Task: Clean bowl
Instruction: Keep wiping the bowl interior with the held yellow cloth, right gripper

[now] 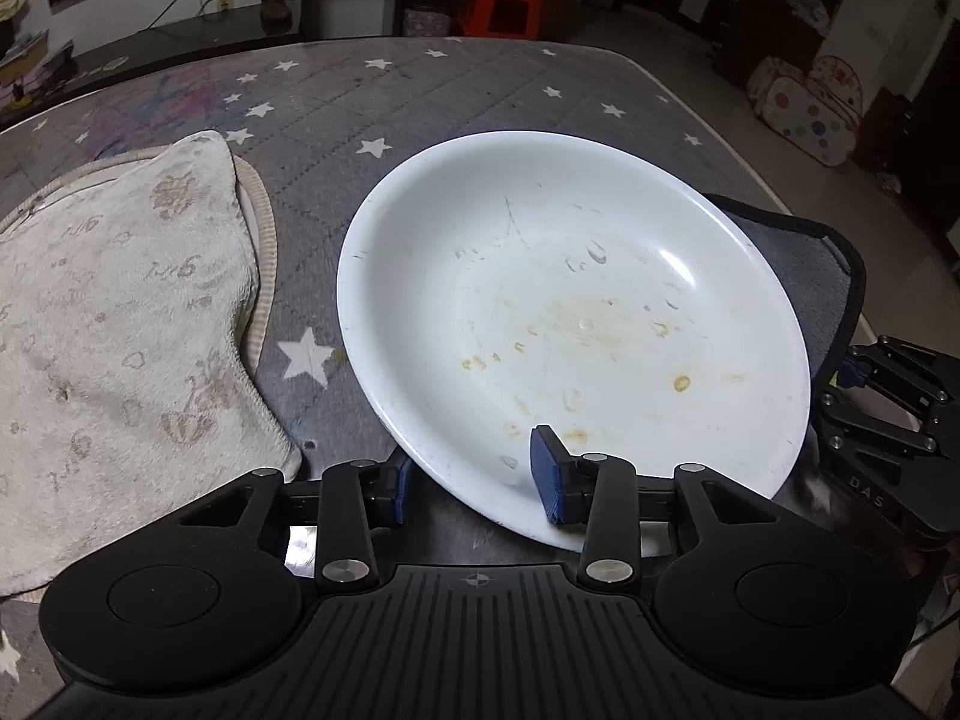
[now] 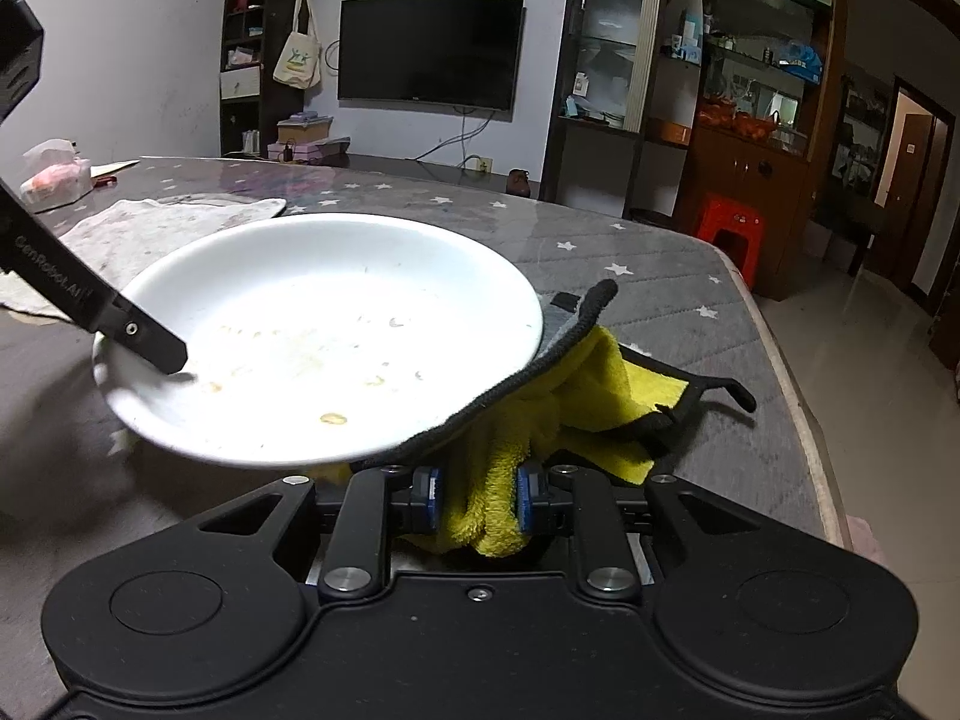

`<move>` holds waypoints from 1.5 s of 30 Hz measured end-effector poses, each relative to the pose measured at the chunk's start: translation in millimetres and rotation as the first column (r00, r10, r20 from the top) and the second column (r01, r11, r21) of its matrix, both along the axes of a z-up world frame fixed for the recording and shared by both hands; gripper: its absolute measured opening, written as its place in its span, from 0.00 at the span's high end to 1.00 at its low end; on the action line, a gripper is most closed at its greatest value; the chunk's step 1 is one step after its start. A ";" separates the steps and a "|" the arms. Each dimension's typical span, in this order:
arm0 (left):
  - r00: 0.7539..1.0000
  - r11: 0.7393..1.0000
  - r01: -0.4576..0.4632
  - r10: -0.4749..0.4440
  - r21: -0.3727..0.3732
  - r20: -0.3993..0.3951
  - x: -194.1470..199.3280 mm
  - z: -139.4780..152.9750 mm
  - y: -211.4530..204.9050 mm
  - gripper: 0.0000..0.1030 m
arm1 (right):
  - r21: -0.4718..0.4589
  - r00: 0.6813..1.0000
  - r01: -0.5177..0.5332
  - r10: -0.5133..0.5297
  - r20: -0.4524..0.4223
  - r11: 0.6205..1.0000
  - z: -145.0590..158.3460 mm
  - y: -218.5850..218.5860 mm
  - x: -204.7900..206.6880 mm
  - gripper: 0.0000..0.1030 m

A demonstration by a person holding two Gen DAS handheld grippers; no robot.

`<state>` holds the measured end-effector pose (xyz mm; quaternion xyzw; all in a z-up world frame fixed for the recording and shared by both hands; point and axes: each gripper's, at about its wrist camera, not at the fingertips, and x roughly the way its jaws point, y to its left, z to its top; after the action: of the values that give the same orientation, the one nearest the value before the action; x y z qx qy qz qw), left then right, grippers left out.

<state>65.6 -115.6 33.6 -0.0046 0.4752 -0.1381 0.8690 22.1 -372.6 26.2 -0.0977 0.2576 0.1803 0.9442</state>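
A white shallow bowl [image 1: 576, 324] with yellow-brown food stains is tilted up off the table; it also shows in the right wrist view [image 2: 324, 336]. My left gripper [image 1: 474, 477] is shut on the bowl's near rim, one blue pad inside, one underneath. My right gripper [image 2: 477, 501] is shut on a yellow cloth with a grey back and black edging [image 2: 576, 384]. The cloth lies under the bowl's right edge [image 1: 804, 276].
The table [image 1: 420, 114] has a grey quilted cover with white stars. A beige patterned towel [image 1: 120, 324] lies left of the bowl. A plastic bag [image 2: 54, 177] sits at the far left. A red stool [image 2: 729, 234] stands past the table's right edge.
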 end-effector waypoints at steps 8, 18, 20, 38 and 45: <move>0.998 0.998 0.062 -0.062 0.010 -0.004 -12.2 0.7 5.1 0.61 | -0.018 0.999 -0.035 0.035 -0.006 0.999 1.1 7.3 -34.8 0.76; 0.996 0.995 0.092 -0.092 0.027 -0.001 -12.8 0.6 4.4 0.60 | -0.003 0.998 -0.061 0.061 -0.002 0.998 2.4 11.4 -47.0 0.76; 0.995 0.995 0.097 -0.097 0.029 -0.002 -12.3 0.6 4.4 0.60 | -0.003 0.998 -0.057 0.057 -0.001 0.998 1.4 11.1 -40.2 0.76; 0.983 0.980 0.181 -0.182 0.088 0.000 12.3 0.7 -0.2 0.58 | -0.039 0.998 -0.064 0.065 0.024 0.997 -0.2 -8.9 13.1 0.76; 0.975 0.970 0.222 -0.221 0.099 -0.013 28.2 0.0 -1.6 0.56 | -0.060 0.996 -0.076 0.079 0.038 0.995 -0.6 -16.4 28.3 0.76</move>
<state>93.8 -117.2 33.6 0.0919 0.4796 -0.2103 0.8469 50.4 -389.0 25.7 -0.1389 0.2399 0.2071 0.9382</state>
